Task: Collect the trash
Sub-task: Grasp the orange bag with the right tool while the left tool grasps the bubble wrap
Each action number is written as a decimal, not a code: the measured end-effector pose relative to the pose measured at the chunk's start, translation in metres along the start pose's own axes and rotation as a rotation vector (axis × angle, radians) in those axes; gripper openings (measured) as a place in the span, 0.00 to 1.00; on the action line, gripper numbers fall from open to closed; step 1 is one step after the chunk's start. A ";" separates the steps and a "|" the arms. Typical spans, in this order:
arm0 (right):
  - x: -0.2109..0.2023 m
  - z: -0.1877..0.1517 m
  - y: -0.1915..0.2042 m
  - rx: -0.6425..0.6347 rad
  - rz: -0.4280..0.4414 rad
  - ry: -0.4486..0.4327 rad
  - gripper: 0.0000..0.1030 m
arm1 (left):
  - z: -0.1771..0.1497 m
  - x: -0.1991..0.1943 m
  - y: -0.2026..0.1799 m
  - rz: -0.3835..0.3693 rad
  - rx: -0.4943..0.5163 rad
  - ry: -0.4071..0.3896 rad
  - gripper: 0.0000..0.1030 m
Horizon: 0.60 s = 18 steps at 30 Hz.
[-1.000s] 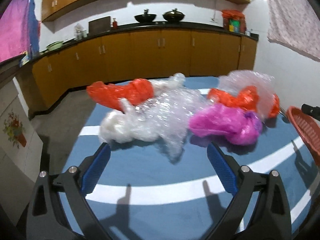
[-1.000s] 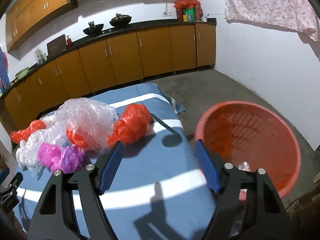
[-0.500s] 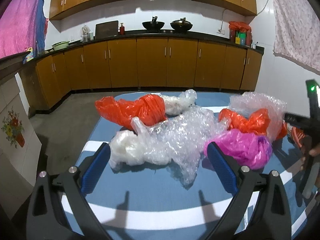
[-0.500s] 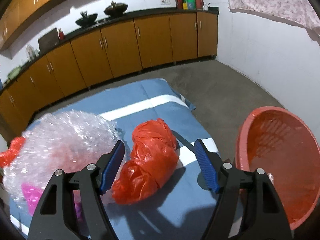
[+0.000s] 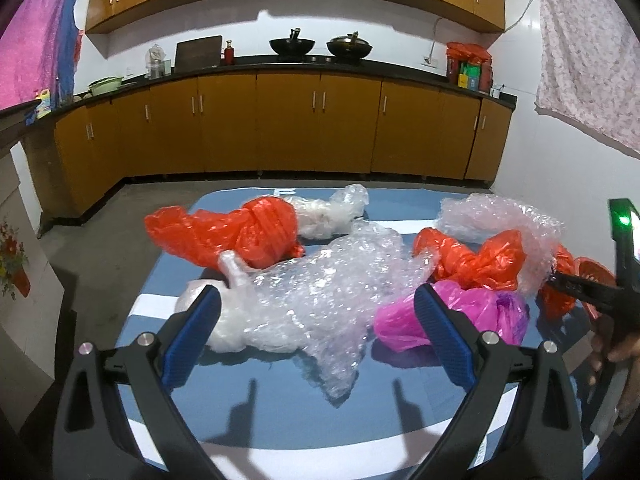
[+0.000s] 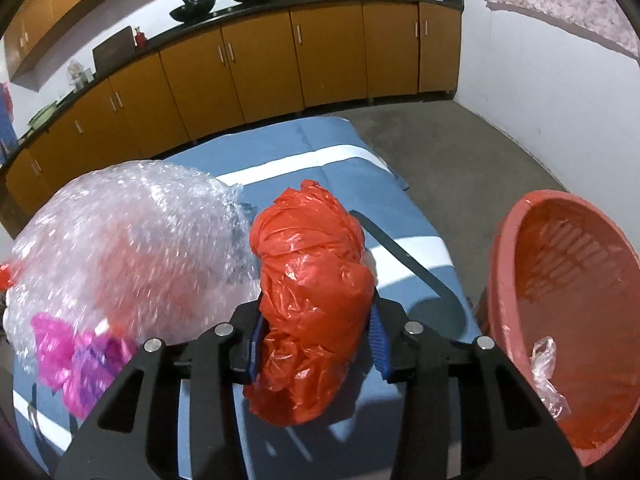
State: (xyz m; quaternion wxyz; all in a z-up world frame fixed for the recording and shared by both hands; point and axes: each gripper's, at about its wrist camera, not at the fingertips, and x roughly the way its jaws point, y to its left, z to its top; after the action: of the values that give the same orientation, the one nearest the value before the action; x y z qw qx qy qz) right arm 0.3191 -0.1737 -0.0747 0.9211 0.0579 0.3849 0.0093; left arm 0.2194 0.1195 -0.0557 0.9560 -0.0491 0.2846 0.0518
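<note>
my right hand-held gripper (image 6: 316,340) has just been closing, and its blue pads now press both sides of the crumpled orange-red bag (image 6: 312,280), which bulges up out of the jaws and hangs a little below them over the blue striped desk (image 6: 340,148). to the left of this hand-held gripper sits a big wad of bubble wrap (image 6: 132,248), with a pink bag (image 6: 80,364) tucked low at its near left edge. to the right, off the desk edge, is the red basket (image 6: 516,240), holding a scrap of clear plastic (image 6: 546,372).

my left hand-held gripper (image 5: 318,332) is spread wide and grasps nothing. just ahead between its fingers lies a long sheet of bubble wrap (image 5: 320,292); a pink bag (image 5: 492,316) sits right behind the right finger, an orange bag (image 5: 228,232) further ahead to the left, another orange bag (image 5: 476,260) ahead to the right.
</note>
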 end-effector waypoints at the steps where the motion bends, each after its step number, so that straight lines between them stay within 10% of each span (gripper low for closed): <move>1: -0.004 -0.002 -0.003 0.007 0.002 -0.003 0.41 | 0.002 0.002 -0.001 -0.003 0.004 0.005 0.93; 6: -0.025 -0.012 -0.023 0.053 0.009 -0.017 0.41 | 0.022 0.027 -0.008 -0.024 0.043 0.054 0.91; 18: -0.038 -0.015 -0.031 0.027 0.009 -0.041 0.41 | 0.030 0.091 -0.012 -0.107 0.076 0.247 0.51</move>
State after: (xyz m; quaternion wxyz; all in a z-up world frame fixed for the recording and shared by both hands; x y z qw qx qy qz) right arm 0.2814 -0.2052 -0.0617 0.9279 0.0721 0.3658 0.0072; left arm 0.3127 0.1177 -0.0801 0.9162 -0.0340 0.3989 -0.0163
